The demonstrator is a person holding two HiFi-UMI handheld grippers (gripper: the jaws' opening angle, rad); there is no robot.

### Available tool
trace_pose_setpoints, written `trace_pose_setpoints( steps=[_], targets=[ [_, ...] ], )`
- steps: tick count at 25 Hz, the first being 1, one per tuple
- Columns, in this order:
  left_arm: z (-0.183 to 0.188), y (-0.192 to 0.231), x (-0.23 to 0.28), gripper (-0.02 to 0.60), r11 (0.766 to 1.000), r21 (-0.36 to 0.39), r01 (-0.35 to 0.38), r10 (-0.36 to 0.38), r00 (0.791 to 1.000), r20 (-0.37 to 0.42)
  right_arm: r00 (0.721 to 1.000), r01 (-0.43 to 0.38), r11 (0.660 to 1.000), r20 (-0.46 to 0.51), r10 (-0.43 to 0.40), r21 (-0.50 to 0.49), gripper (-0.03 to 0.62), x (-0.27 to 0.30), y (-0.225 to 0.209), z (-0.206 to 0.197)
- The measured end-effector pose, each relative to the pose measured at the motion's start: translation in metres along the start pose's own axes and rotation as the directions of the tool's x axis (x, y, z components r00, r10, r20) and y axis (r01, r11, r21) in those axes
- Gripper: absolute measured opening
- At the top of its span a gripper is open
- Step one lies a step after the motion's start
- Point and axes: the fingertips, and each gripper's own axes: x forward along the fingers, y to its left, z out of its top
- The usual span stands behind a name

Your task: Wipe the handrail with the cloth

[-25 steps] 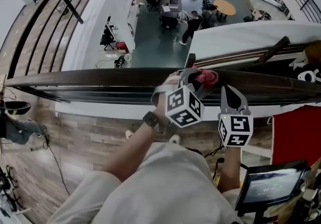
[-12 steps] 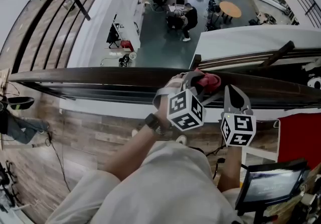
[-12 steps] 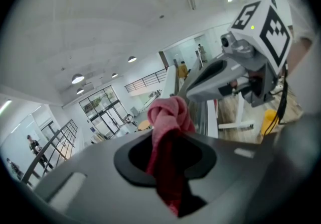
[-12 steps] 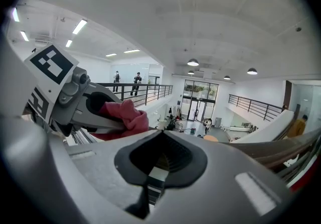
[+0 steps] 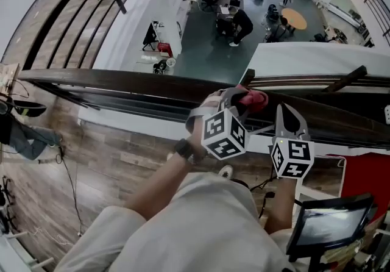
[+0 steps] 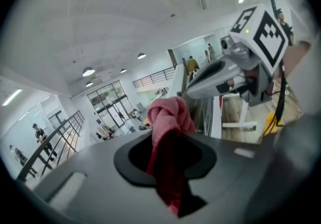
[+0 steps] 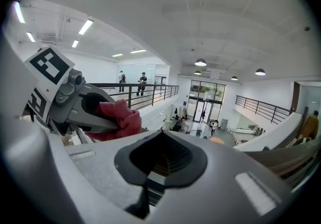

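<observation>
At the centre of the head view, the left hand-held gripper [image 5: 239,99] pinches the red cloth [image 5: 255,99] against the dark handrail [image 5: 122,82]. The right hand-held gripper [image 5: 286,113] (jaws pressed together, empty) hovers just beside it. The wipe will probably go best with even downward pressure while sliding along the rail's top.

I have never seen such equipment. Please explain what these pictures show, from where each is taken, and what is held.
A person holds a two-jaw tool in each hand, each with a marker cube. One picture comes from a head camera looking down; the other two from cameras riding on the tools. The left hand-held gripper is shut on a crumpled red cloth at the long dark wooden handrail. The right hand-held gripper beside it is shut and empty.
</observation>
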Motion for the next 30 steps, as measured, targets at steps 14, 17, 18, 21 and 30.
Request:
trace_pose_setpoints(
  steps=[14,17,18,21,30],
  targets=[
    [-0.059,0.060,-0.054,0.087,0.992,-0.114,-0.052,0.049,0.998,-0.026,0.998,-0.065,0.996,-0.010,0.065,-0.057,0.003,0.017,0.073,0.027],
    [-0.072,0.071,-0.066,0.086,0.989,-0.125,-0.074,0.070,0.997,-0.032,0.998,-0.063,0.996,-0.013,0.063,-0.058,0.003,0.017,0.082,0.029],
    [-0.077,0.075,-0.070,0.086,0.988,-0.132,-0.081,0.077,0.996,-0.034,0.998,-0.063,0.996,-0.012,0.063,-0.059,0.003,0.018,0.085,0.031],
    [-0.091,0.092,-0.083,0.086,0.982,-0.157,-0.104,0.098,0.994,-0.046,0.998,-0.063,0.996,-0.009,0.063,-0.068,0.003,0.020,0.095,0.037],
    [-0.137,0.140,-0.128,0.086,0.958,-0.228,-0.176,0.159,0.983,-0.090,0.997,-0.072,0.996,-0.017,0.071,-0.059,0.003,0.030,0.129,0.049]
  ],
)
